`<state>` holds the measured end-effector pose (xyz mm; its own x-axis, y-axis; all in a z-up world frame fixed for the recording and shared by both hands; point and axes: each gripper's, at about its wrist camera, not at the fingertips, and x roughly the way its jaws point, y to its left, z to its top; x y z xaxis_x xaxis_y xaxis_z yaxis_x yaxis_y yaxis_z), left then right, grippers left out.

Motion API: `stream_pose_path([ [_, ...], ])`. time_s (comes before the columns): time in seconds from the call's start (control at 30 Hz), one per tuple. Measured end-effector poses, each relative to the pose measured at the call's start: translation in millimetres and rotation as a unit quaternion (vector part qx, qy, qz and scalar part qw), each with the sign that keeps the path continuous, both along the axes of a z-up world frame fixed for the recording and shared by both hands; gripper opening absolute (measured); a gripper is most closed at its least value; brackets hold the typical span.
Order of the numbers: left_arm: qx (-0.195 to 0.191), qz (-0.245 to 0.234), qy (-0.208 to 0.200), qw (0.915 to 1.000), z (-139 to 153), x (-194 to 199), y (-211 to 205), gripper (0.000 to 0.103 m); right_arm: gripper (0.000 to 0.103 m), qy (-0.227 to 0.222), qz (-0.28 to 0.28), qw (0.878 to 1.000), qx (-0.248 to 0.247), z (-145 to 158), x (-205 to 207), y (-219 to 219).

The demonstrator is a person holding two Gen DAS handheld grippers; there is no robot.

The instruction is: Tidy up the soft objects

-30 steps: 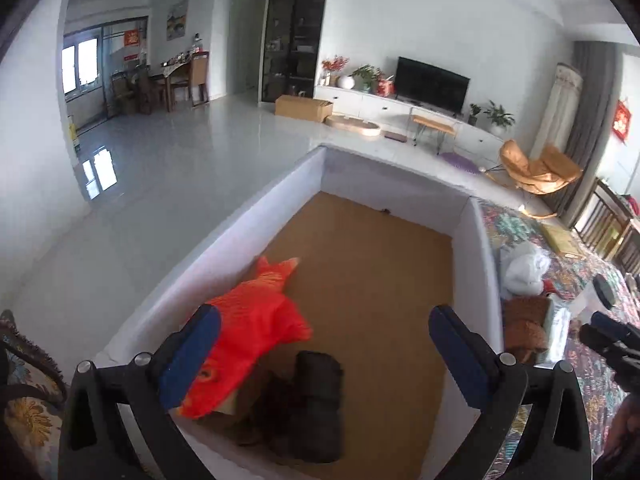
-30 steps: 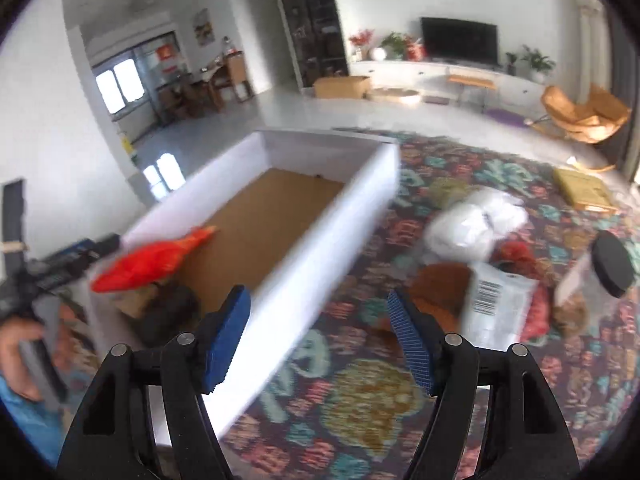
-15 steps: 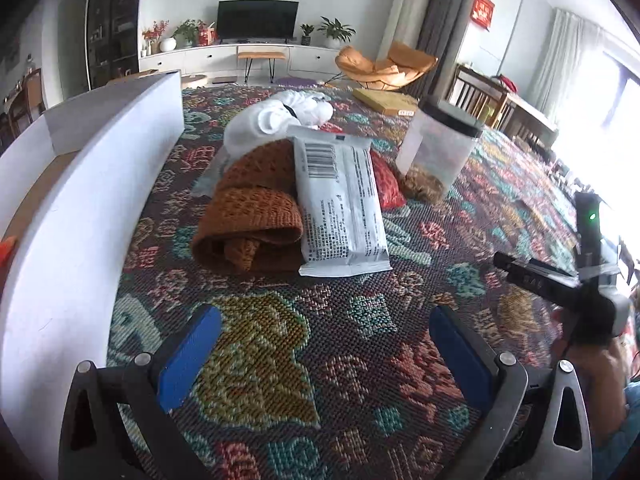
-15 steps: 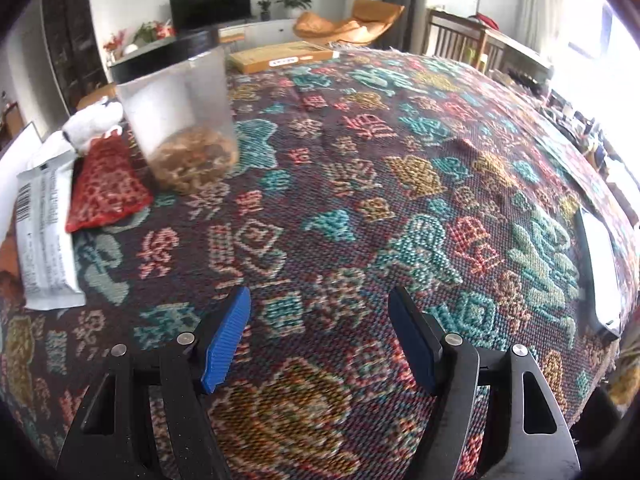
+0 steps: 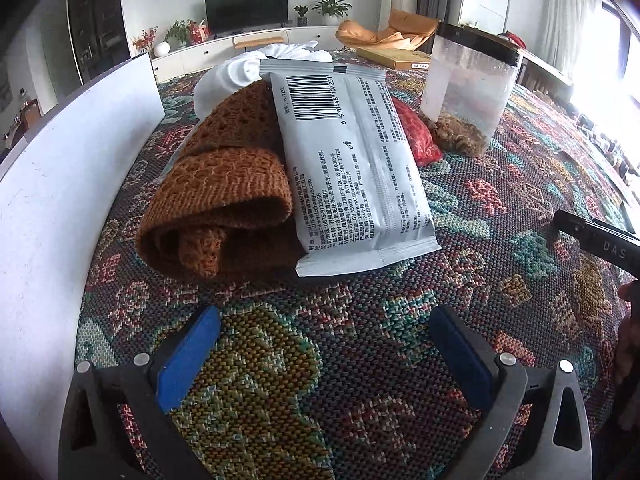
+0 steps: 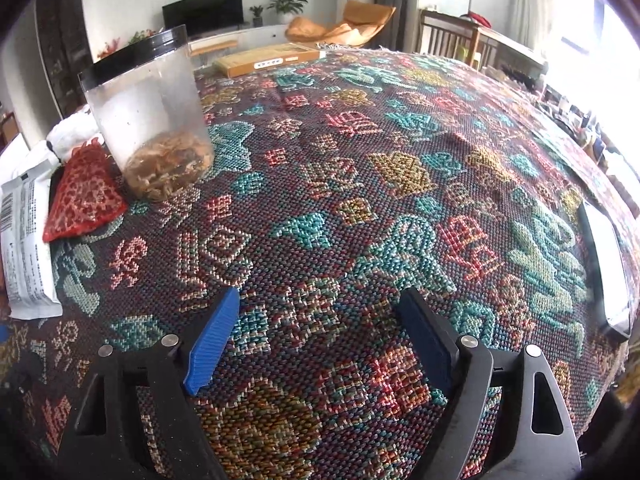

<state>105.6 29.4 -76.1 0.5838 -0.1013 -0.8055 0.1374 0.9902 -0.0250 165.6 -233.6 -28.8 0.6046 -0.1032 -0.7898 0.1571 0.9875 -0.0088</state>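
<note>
A folded brown knitted cloth (image 5: 216, 184) lies on the patterned tablecloth beside the white box wall (image 5: 60, 184). A white tissue pack (image 5: 352, 168) rests partly on it; the pack also shows in the right wrist view (image 6: 24, 240). A white soft bundle (image 5: 236, 74) lies behind. A red patterned pouch (image 5: 416, 136) (image 6: 84, 196) lies to the pack's right. My left gripper (image 5: 324, 348) is open and empty, just short of the cloth and pack. My right gripper (image 6: 320, 332) is open and empty over bare tablecloth.
A clear plastic jar with a black lid (image 6: 152, 120) (image 5: 468, 92) stands next to the pouch. A flat yellow box (image 6: 272, 60) lies at the far edge. A phone (image 6: 604, 264) lies at the right edge. The other gripper's body (image 5: 596, 240) shows at right.
My left gripper swung from over the box with the orange fish toy to the pile and moved closer. My right gripper swung right to the open tablecloth.
</note>
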Motion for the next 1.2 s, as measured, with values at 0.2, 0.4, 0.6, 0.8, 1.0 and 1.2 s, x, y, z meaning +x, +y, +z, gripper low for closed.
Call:
stream_pose_path([
  [0.2,0.001,0.001,0.0,1.0,0.2,0.4,0.0,0.103,0.085,0.0,0.0,1.0,0.001,-1.4,1.7,-3.5],
  [0.4,0.001,0.0,0.0,1.0,0.0,0.2,-0.1,0.103,0.085,0.0,0.0,1.0,0.001,-1.3,1.6,-3.5],
  [0.6,0.001,0.001,0.0,1.0,-0.3,0.1,-0.1,0.103,0.085,0.0,0.0,1.0,0.001,-1.2,1.6,-3.4],
  [0.8,0.001,0.001,0.0,1.0,0.1,0.4,0.0,0.103,0.085,0.0,0.0,1.0,0.001,-1.1,1.3,-2.9],
  [1.0,0.001,0.001,-0.001,1.0,-0.4,0.2,0.0,0.103,0.085,0.0,0.0,1.0,0.001,-1.1,1.4,-3.0],
  [1.2,0.001,0.001,-0.001,1.0,-0.1,0.4,-0.1,0.103,0.085,0.0,0.0,1.0,0.001,-1.0,1.3,-2.8],
])
